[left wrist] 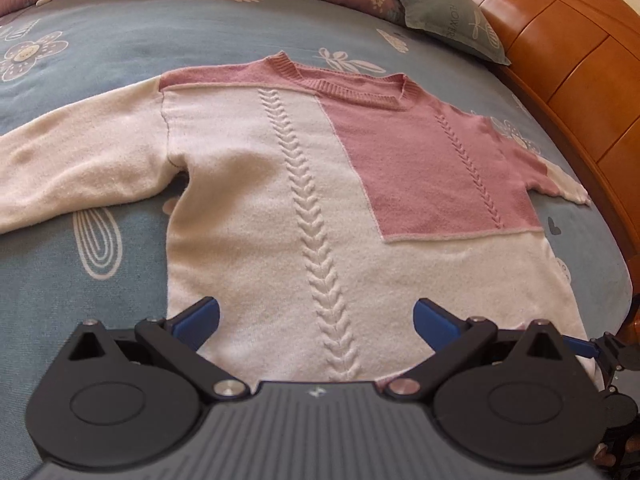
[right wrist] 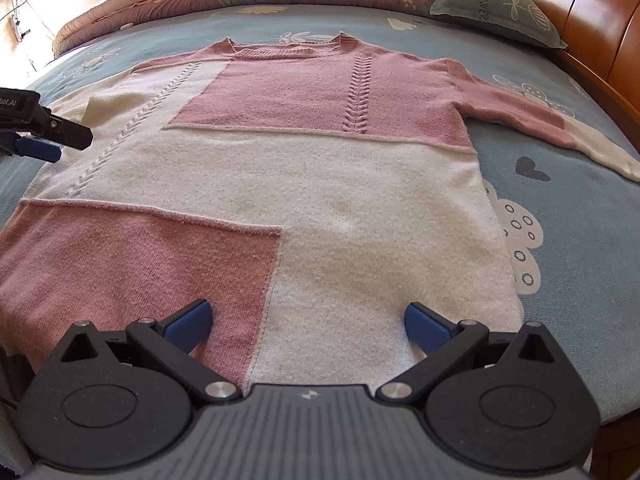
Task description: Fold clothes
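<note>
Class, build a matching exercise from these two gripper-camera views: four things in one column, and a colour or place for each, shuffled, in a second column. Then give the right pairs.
Things
1. sweater
2. pillow
3. headboard
4. left gripper

Descriptions
A. orange-brown wood beside the bed
B. pink and cream, lying flat on the bedsheet
C. grey-green, at the far end of the bed
D. open above the cream hem

Pairs: 1-B, 2-C, 3-A, 4-D

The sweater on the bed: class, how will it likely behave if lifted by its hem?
The sweater looks like soft, fuzzy knit lying limp, so it will probably droop and sag. Its spread sleeves would likely dangle. The fuzzy surface should grip, not slip.
</note>
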The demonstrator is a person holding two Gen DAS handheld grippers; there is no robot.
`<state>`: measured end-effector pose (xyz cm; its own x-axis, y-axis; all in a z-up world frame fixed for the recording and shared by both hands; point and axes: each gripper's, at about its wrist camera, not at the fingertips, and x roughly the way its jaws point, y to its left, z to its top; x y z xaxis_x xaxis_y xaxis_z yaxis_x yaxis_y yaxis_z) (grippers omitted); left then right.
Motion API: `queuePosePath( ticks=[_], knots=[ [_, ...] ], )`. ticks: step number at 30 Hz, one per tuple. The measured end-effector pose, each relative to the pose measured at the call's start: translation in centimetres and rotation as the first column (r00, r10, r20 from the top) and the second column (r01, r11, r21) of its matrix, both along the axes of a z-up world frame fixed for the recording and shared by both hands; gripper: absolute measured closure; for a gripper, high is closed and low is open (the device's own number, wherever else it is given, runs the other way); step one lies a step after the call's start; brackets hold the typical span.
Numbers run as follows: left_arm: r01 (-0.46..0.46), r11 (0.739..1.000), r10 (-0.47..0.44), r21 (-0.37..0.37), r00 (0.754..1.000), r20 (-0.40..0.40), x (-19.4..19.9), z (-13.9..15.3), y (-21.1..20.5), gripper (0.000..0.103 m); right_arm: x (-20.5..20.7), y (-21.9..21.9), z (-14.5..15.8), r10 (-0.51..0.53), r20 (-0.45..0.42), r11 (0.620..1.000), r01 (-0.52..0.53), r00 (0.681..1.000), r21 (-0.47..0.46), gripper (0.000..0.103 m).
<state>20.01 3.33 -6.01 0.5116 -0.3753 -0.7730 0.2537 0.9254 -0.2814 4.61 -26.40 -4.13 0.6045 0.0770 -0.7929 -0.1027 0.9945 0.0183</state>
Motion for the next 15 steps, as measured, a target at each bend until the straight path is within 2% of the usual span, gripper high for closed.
queuePosePath(
  ticks=[3,6,8,10,12,15],
  knots=[
    [-0.058,0.998,0.06,-0.039,0.997,0.043,3.2,1.9,1.0,0.001,0.0,0.0,0.0,0.0,0.006,1.0,0.0,1.0,-0.001,0.0],
    [-0.12,0.982,0.122,-0.148,0.992,0.01,7.1,2.5,2.2,0.001,0.0,0.1,-0.1,-0.002,0.005,1.0,0.002,1.0,-0.001,0.0],
    [-0.134,0.97,0.128,-0.202,0.991,-0.04,8.8,1.7,2.4,0.001,0.0,0.1,0.0,-0.002,0.003,1.0,0.002,1.0,-0.001,0.0],
    [-0.132,0.965,0.113,-0.226,0.989,-0.097,10.0,0.1,2.1,0.001,0.1,0.1,0.0,-0.002,0.001,1.0,0.002,1.0,-0.002,0.0],
    [-0.144,0.966,0.116,-0.216,0.984,-0.137,10.6,-1.5,2.0,0.001,0.1,0.0,-0.1,0.0,0.002,1.0,0.0,1.0,-0.003,0.0],
    [-0.172,0.96,0.142,-0.22,0.979,-0.146,10.7,-2.9,2.8,0.001,0.1,0.0,-0.1,0.0,0.002,1.0,0.0,1.0,-0.003,0.0]
  ],
)
